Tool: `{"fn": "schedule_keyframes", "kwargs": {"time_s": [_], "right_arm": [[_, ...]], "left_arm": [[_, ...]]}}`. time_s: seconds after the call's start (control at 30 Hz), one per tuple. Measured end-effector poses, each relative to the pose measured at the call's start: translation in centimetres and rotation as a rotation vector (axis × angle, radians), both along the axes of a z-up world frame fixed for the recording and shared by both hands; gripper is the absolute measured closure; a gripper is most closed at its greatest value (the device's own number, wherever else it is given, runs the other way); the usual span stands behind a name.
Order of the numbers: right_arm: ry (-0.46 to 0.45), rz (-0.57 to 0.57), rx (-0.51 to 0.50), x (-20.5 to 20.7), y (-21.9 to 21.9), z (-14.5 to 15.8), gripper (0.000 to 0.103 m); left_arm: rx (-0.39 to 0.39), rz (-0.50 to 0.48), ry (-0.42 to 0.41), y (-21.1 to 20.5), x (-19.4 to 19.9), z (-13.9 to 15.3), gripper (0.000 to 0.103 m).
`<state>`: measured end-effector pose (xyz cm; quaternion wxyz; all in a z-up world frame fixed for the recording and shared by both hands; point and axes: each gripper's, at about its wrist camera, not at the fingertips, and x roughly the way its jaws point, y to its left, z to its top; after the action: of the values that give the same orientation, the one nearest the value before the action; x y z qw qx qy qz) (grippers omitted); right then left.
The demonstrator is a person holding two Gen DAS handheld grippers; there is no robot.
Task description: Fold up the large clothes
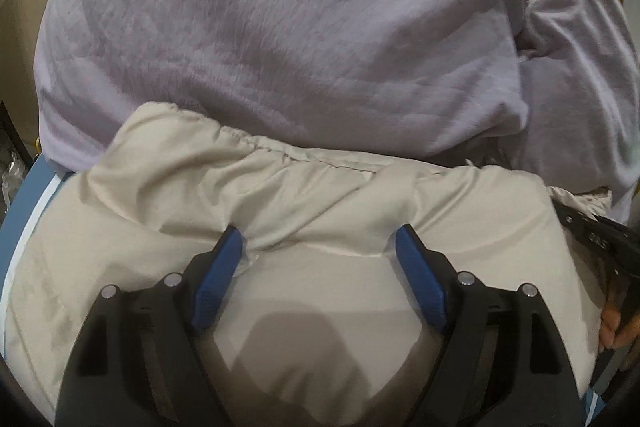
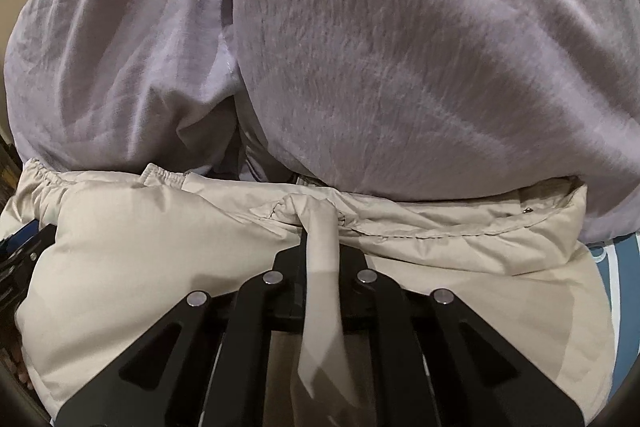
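Blue-and-white patterned bedding [image 2: 616, 279] showed only at the edges, under a beige padded jacket [image 1: 360, 291] that lay puffed across the near half of both views. My right gripper [image 2: 322, 247] pointed steeply down onto it and had its jaws pressed together on a pinched ridge of the beige fabric near the stitched, gathered hem [image 2: 420, 233]; the fold ran back between the black fingers toward the camera. My left gripper [image 1: 319, 241] also tilted downward, its blue pads [image 1: 218, 279] standing well apart, their tips touching the jacket on either side of a raised wrinkle without clamping it. Beyond the jacket, a lilac fuzzy blanket [image 1: 280, 27] was heaped and overlapped the hem. At the left view's right edge I saw fingers of a hand [image 1: 614, 327] on the other tool.
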<state>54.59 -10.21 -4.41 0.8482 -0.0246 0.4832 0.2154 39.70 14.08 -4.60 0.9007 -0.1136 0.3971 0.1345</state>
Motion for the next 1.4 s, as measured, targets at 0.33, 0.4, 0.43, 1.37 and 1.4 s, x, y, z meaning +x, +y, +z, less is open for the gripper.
{"fn": "schedule_keyframes", "kwargs": {"time_s": [0.33, 0.4, 0.43, 1.37, 1.4], "right_arm": [[-0.051, -0.013, -0.012, 0.0, -0.2, -2.5, 0.065], [-0.057, -0.009, -0.021, -0.2, 0.0, -2.6, 0.064], [-0.051, -0.01, -0.022, -0.2, -0.1, -2.5, 0.064], [-0.112, -0.049, -0.032, -8.5, 0.0, -0.6, 0.016], [-0.109, -0.047, -0.033, -8.3, -0.1, -0.6, 0.016]], "left_arm": [[0.028, 0.034, -0.008, 0.1, 1.9, -2.1, 0.021], [0.03, 0.036, -0.005, 0.0, 2.0, -2.3, 0.021], [0.03, 0.035, -0.002, 0.0, 2.1, -2.4, 0.021], [0.026, -0.048, -0.039, -5.3, -0.1, -1.4, 0.015], [0.022, -0.045, -0.035, -5.3, 0.0, -1.4, 0.015]]}}
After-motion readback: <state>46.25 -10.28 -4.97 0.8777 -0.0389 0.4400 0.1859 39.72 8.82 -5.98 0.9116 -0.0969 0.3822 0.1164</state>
